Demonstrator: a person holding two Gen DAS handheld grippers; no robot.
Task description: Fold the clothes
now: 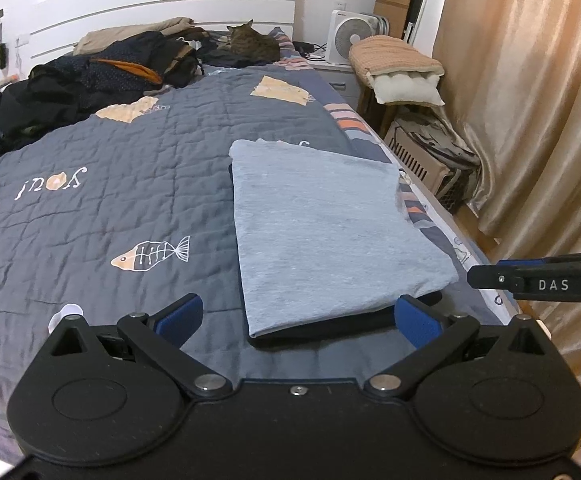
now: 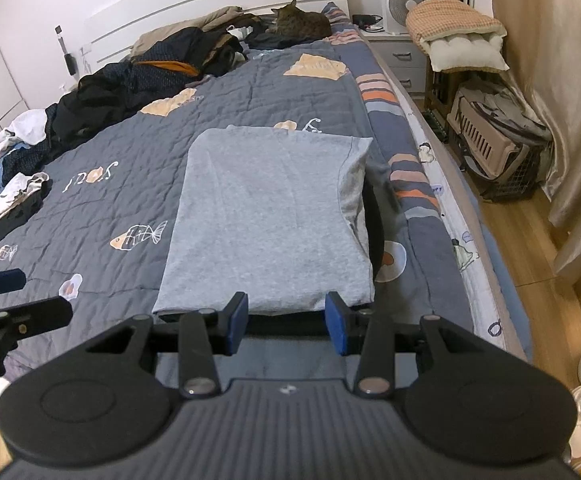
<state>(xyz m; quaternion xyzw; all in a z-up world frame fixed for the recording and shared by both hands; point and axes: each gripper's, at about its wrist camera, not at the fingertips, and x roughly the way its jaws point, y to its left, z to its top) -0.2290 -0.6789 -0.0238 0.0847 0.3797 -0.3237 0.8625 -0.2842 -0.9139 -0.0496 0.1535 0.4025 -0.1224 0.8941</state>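
Grey shirt (image 2: 266, 216): soft, light, limp; I'd pinch its near hem. Left tool (image 1: 296, 320) spread wide, right tool (image 2: 286, 316) part-spread, both empty.

The left tool (image 1: 297, 318) points downward with its blue pads spread wide, nothing between them. The right tool (image 2: 286, 318) tilts downward too, its jaws partly apart and empty.
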